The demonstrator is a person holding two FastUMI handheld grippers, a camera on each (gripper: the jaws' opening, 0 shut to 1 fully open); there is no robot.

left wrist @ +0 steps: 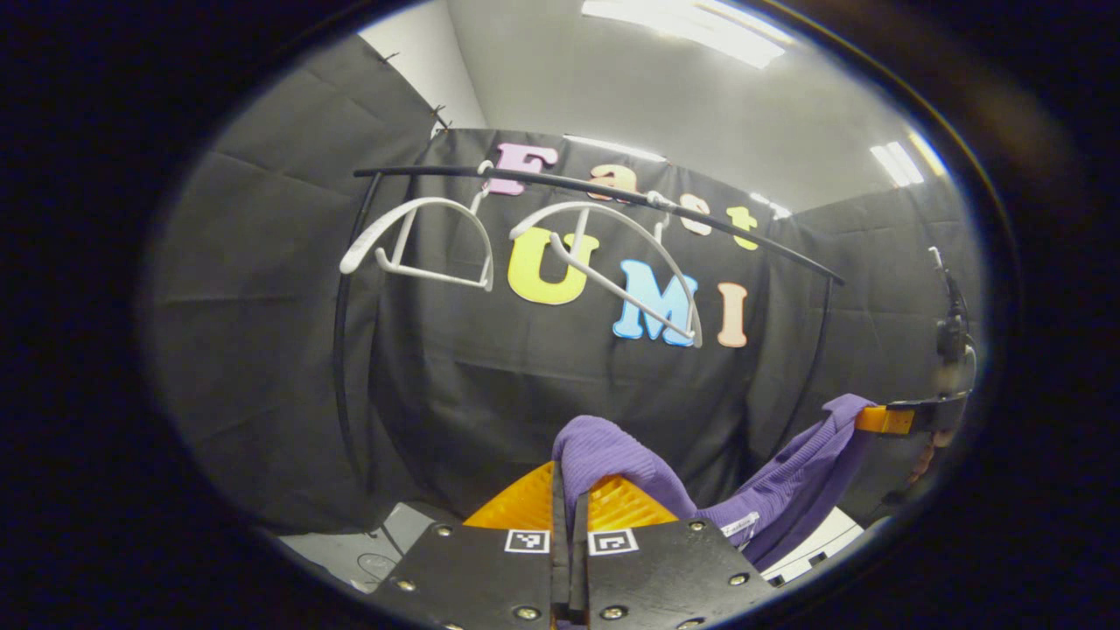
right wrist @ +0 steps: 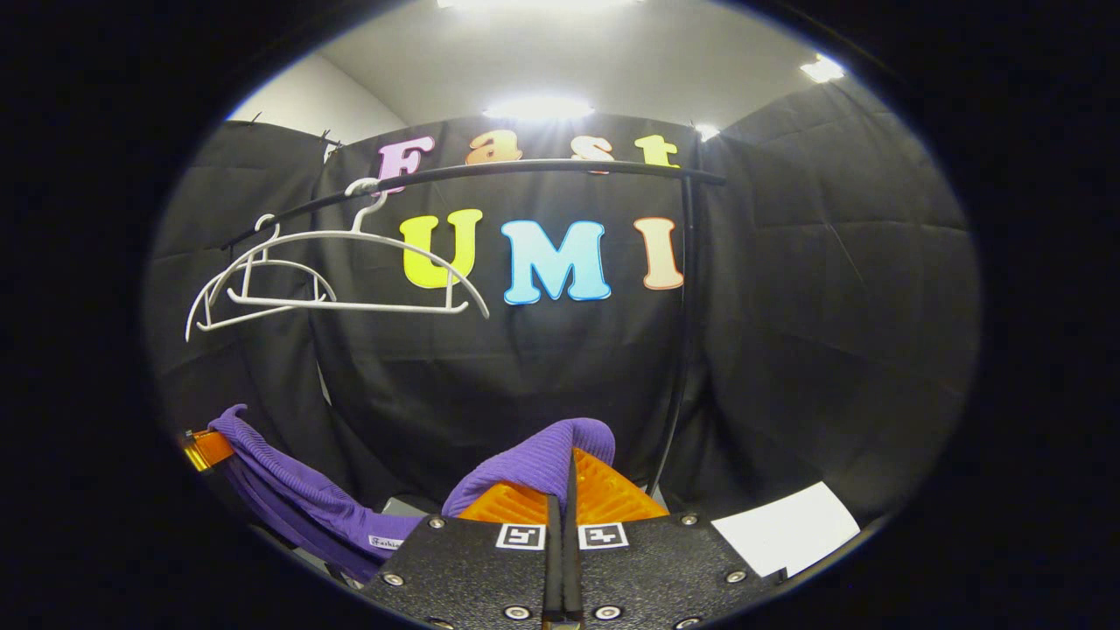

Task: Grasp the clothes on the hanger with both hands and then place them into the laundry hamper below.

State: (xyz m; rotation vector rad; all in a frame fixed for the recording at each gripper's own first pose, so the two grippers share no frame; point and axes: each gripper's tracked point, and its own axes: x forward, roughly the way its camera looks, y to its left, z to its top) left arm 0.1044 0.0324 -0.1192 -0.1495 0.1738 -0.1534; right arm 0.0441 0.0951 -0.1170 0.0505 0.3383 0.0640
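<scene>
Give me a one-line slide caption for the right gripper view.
Right gripper shut on the purple garment, which sags toward the left gripper; two bare hangers on the rail.

Cloth-walled booth (right wrist: 831, 289), clothes rail (right wrist: 525, 168).

A black rail (right wrist: 525, 168) stands before the cloth wall (right wrist: 831, 306).

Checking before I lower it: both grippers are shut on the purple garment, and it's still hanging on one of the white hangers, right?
Not quite. Both grippers are shut on the purple garment, but it's off the rail: in the left gripper view both white hangers hang bare above it.
</scene>
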